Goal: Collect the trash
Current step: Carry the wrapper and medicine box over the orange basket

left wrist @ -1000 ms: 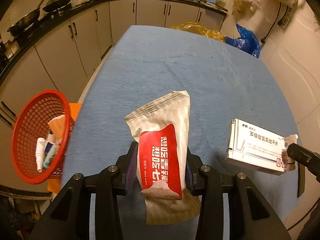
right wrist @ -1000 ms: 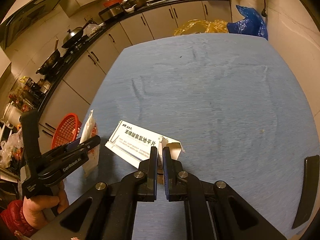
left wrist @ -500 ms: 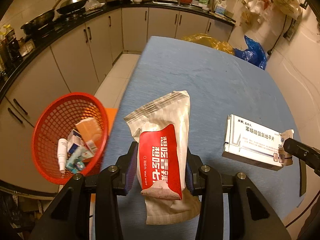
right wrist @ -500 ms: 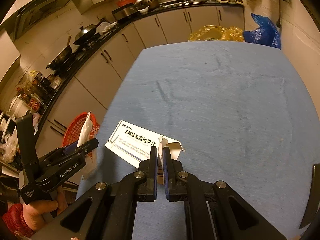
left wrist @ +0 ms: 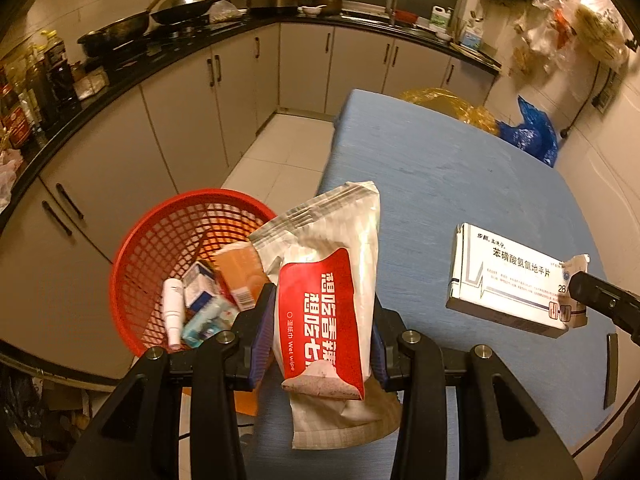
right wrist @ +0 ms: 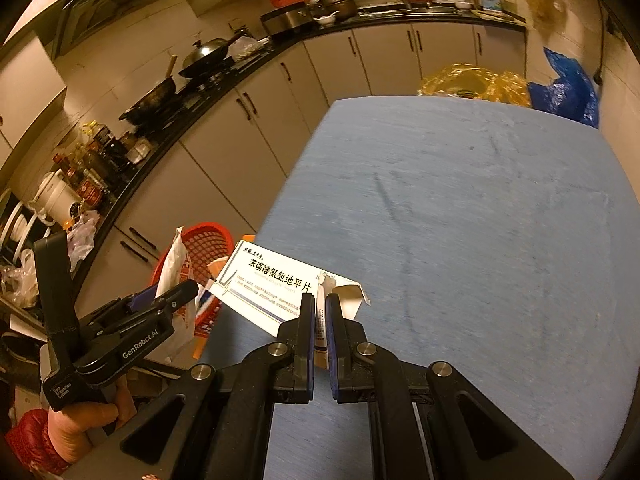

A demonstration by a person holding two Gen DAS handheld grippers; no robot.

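Jaws of our left gripper are clamped on a red-and-white wet wipe packet, which stands up between the blue pads with its crumpled bottom hanging below them. Just beyond and to the left of those fingers we see the red mesh basket, down on the floor beside the table, already holding a small white bottle, an orange carton and a couple of other small packs. So part of the collecting looks done.

Our right gripper is pressed nearly together on the torn end flap of a white medicine box; the box sticks out to the left of the fingers, held clear of the blue table. The basket lies further left again, past the left gripper as seen from the right wrist.

Ahead of both grippers the table shows no other litter. We judge that what remains is to bring both pieces over the basket and drop them in; the packet is closer to it.
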